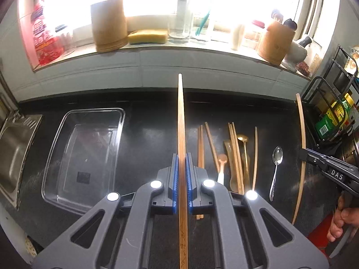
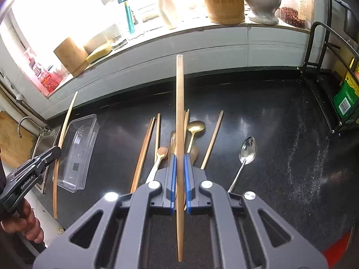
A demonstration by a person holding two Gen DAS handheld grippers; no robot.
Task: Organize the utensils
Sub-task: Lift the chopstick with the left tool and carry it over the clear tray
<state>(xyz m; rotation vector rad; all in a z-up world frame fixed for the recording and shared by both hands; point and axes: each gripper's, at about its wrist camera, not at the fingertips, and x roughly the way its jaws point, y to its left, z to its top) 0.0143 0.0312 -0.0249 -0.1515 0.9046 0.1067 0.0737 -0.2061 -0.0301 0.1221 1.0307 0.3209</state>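
Note:
My left gripper (image 1: 182, 159) is shut on a bamboo chopstick (image 1: 180, 116) that stands lengthwise between its blue pads, held above the black counter. My right gripper (image 2: 180, 159) is shut on another chopstick (image 2: 179, 103) in the same way; it also shows at the right of the left wrist view as a curved chopstick (image 1: 301, 134). The left-held chopstick (image 2: 65, 123) appears at the left of the right wrist view. On the counter lie several chopsticks (image 2: 145, 143), a gold spoon (image 2: 195, 127), a white-handled wooden spoon (image 2: 159, 157) and a steel spoon (image 2: 246, 150).
A clear plastic tray (image 1: 89, 154) sits on the counter beside a steel sink (image 1: 13, 154). Two bamboo holders (image 1: 108, 24) (image 1: 276, 42), a sponge, bottles and a mortar stand on the windowsill. A black wire rack (image 2: 332, 85) with packages is at the right.

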